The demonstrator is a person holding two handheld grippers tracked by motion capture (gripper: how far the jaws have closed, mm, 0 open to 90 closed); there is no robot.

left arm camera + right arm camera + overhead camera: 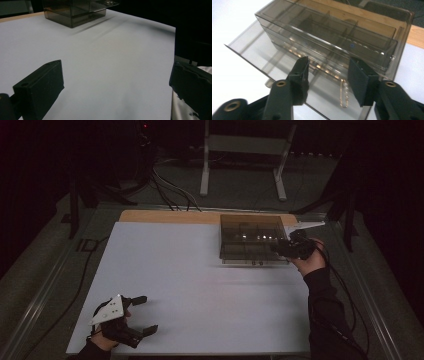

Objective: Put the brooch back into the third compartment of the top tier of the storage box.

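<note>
Here the right gripper [280,247] hung half-spread, pinching nothing, over the smoky clear-plastic compartment box [250,238] at the table's far right, a thin gold chain [344,96] below. Left gripper [142,315] spread wide, near left. Advisable: descend squarely over the chain, then pinch.

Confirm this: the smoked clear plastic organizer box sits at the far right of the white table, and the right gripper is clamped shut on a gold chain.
Not quite. The right gripper is open over the box; the chain lies inside, untouched, as the right gripper view shows. The box does sit at the table's far right.
</note>
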